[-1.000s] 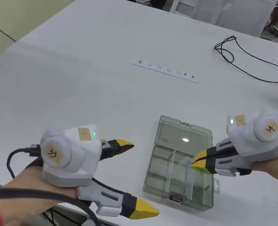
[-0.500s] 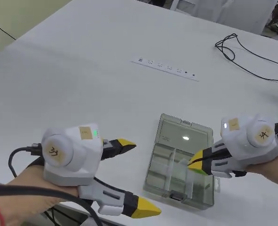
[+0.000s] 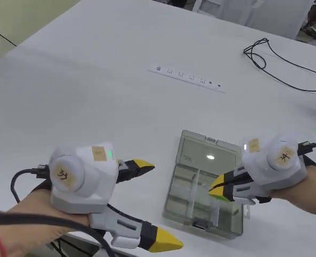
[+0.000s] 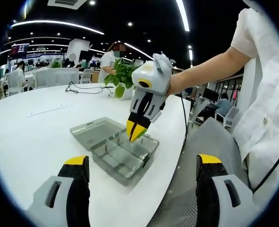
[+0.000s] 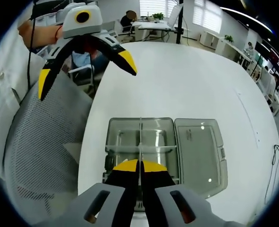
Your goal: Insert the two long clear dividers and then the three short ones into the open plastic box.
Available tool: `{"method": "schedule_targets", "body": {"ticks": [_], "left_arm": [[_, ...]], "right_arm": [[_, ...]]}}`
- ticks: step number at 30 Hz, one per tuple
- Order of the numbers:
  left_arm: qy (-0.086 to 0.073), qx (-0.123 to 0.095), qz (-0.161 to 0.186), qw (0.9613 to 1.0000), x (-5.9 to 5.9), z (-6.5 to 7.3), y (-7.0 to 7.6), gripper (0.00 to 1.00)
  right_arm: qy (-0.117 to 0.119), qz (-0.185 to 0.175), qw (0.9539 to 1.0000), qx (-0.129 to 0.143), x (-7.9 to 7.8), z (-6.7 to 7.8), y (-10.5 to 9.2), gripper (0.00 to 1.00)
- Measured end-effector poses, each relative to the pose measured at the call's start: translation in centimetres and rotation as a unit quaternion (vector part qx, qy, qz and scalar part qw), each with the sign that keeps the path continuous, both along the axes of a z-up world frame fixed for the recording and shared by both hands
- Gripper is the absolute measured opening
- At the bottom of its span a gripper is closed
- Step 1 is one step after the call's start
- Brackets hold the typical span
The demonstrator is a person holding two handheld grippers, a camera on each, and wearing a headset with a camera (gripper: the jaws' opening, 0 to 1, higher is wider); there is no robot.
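The box (image 3: 201, 152) lies open at the lower centre of the head view, near the desk's (image 3: 93, 80) front edge, its lid flat toward the frame's top. The right hand-held gripper (image 3: 218, 187) is closed on a thin clear divider (image 5: 140, 137) over the box. At lower left, the left hand-held gripper (image 3: 157, 204) is spread wide, empty.

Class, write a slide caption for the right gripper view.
Right gripper, shut on a clear divider, over the open plastic box.

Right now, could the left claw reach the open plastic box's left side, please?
Probably yes: the left claw hangs open beside the plastic box, bare table between them; the right claw, shut on a clear divider, is over its right half.
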State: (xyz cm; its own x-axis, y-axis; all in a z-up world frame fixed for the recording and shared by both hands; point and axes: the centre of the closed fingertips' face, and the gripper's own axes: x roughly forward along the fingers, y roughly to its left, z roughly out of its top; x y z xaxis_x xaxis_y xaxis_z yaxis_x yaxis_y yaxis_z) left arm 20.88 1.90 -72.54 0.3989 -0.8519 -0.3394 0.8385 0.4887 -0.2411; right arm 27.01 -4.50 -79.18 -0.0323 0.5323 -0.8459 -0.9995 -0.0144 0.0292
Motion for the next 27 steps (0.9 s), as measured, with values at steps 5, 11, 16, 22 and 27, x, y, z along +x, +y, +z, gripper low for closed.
{"method": "schedule_targets", "body": {"ticks": [5, 11, 16, 22, 27], "left_arm": [[0.003, 0.002, 0.002, 1.0, 0.1, -0.4, 0.1, 0.96], [0.006, 0.003, 0.001, 1.0, 0.2, -0.5, 0.2, 0.97], [0.004, 0.001, 0.001, 1.0, 0.3, -0.4, 0.1, 0.97], [0.006, 0.002, 0.0, 1.0, 0.4, -0.5, 0.3, 0.96], [0.005, 0.002, 0.0, 1.0, 0.4, -0.5, 0.3, 0.96]], "right_arm": [[0.003, 0.001, 0.9999, -0.013, 0.0, -1.0, 0.0, 0.02], [-0.004, 0.013, 0.9994, -0.033, -0.2, -1.8, 0.1, 0.02], [-0.012, 0.022, 0.9984, -0.051, -0.2, -2.4, 0.0, 0.02], [-0.01, 0.022, 0.9983, -0.054, -0.1, -2.4, -0.1, 0.02], [-0.014, 0.025, 0.998, -0.057, -0.2, -2.6, -0.1, 0.02]]}}
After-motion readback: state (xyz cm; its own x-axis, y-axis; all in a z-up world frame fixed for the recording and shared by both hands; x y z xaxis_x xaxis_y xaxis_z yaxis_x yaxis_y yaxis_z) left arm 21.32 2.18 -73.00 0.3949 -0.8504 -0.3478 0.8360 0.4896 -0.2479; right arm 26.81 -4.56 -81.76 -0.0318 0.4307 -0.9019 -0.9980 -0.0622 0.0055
